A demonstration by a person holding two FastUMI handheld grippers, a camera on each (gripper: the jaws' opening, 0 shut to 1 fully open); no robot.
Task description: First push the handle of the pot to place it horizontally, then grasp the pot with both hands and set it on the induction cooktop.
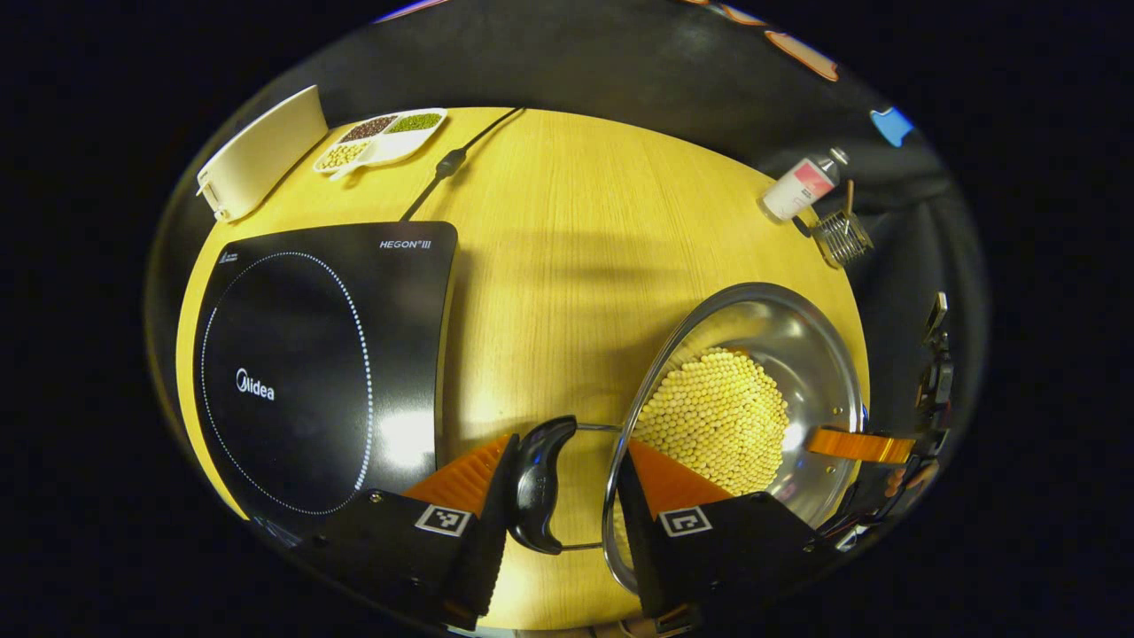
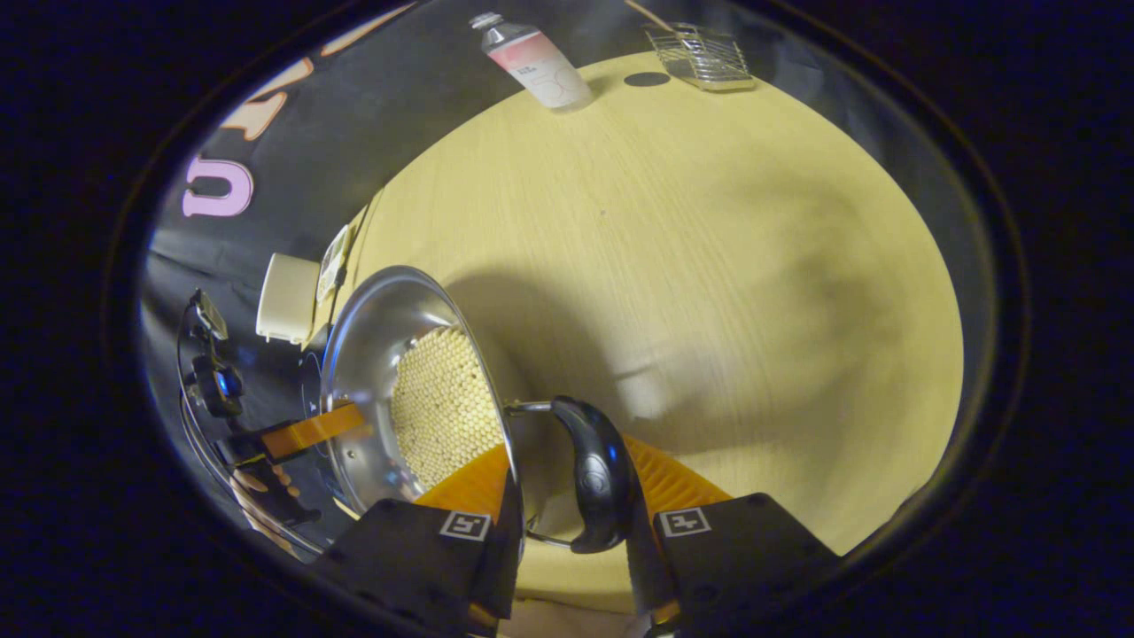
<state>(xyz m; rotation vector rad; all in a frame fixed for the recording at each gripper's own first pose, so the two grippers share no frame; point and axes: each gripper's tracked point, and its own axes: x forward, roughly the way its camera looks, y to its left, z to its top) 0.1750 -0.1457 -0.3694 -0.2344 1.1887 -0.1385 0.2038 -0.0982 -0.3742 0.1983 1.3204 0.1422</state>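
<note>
Pot (image 1: 753,354): polished steel, round bowl, w/ a layer of small pale yellow beans (image 1: 718,416) inside. Sits on the wood tabletop (image 1: 567,230) at lower right of the left gripper view, just beside the induction cooktop (image 1: 319,363), not on it. Two dark curved side handles on wire loops.

Left tongs (image 1: 563,496): bottom centre of the left gripper view, fingers partly open. Near handle (image 1: 536,483) sits in the gap against the left finger; right finger lies over the pot rim. Cannot tell if both fingers press.

Right tongs (image 2: 571,509): bottom centre of the right gripper view, partly open, straddling the other handle (image 2: 598,474). Handle is close to the right finger; left finger is at the pot (image 2: 399,390) rim. Grip contact: cannot tell.

The right tongs also show at the right edge of the left gripper view, w/ a finger reaching over the far rim.

Cooktop: black glass, dotted ring, lower left of the left gripper view; cord (image 1: 452,164) runs to upper centre.
</note>
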